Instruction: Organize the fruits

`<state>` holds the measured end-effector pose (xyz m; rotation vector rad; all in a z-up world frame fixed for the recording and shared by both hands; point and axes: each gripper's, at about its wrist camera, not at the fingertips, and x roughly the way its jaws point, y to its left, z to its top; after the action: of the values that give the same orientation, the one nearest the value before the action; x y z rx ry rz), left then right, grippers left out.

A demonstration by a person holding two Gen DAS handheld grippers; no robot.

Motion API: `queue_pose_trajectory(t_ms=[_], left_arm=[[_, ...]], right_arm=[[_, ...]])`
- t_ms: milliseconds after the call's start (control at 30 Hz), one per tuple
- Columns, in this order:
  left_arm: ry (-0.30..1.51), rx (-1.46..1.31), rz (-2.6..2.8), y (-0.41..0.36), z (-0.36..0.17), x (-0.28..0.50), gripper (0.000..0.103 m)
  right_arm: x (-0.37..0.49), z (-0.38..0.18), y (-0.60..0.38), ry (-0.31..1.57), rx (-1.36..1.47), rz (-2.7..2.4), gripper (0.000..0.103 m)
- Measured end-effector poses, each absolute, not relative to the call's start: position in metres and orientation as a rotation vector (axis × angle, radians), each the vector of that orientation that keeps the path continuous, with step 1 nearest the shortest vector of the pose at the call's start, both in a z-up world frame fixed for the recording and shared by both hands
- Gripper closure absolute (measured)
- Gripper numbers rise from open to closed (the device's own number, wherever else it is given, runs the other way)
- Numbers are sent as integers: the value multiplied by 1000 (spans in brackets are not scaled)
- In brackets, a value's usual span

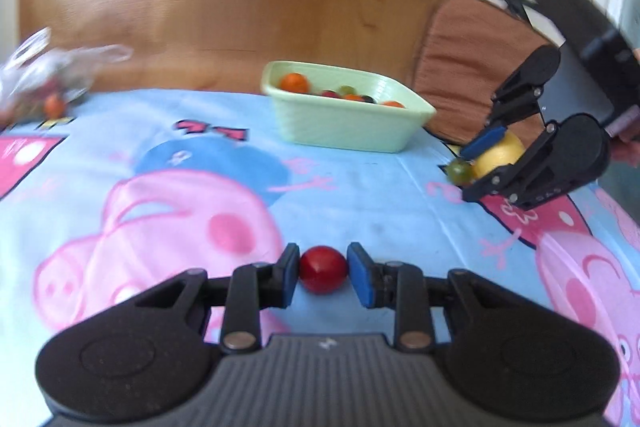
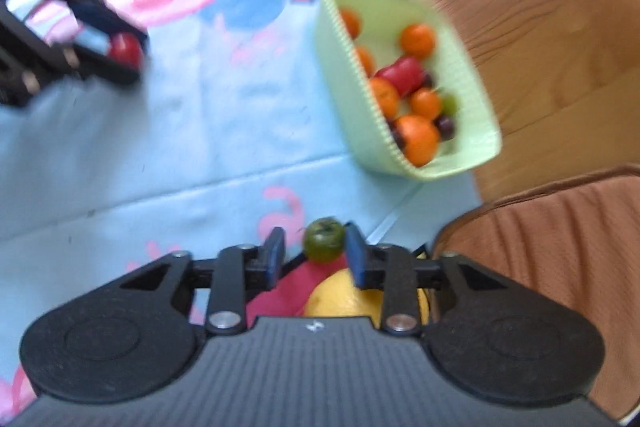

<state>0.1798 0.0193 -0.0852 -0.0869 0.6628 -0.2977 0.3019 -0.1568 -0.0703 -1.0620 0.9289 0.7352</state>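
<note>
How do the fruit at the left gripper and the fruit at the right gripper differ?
Colour: the red tomato at the left gripper is glossy red; the green tomato at the right gripper is dull green.
Contact: red one sits centred, pads close on both sides; green one touches one pad, with a gap on the other side.
Neighbours: red one lies alone on the cloth; green one is beside a yellow fruit.
Both are small, round and outside the green basket.

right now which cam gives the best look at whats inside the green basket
The right wrist view: it looks down into the green basket, showing orange, red, dark and green fruits across its floor. The left wrist view sees the basket side-on, so only a few fruit tops clear the rim.
</note>
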Motion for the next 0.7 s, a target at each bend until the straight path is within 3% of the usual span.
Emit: queue_pose_trajectory(t_ms=[67,133,333,700], left_arm=[[641,-134,-280,27,-85,177,76],[636,-165,-275,33,-85,177,76],[615,-182,-285,41,-86,175,76],[597,-165,-261,37,-84,170,76]], right_arm=[[309,-70,-154,989,-1072,721,64],[314,-78,-149,1003,-1119,672,74],[289,-82,-139,904,-1167,585,77],[201,-59,-143,757,-600,691,76]])
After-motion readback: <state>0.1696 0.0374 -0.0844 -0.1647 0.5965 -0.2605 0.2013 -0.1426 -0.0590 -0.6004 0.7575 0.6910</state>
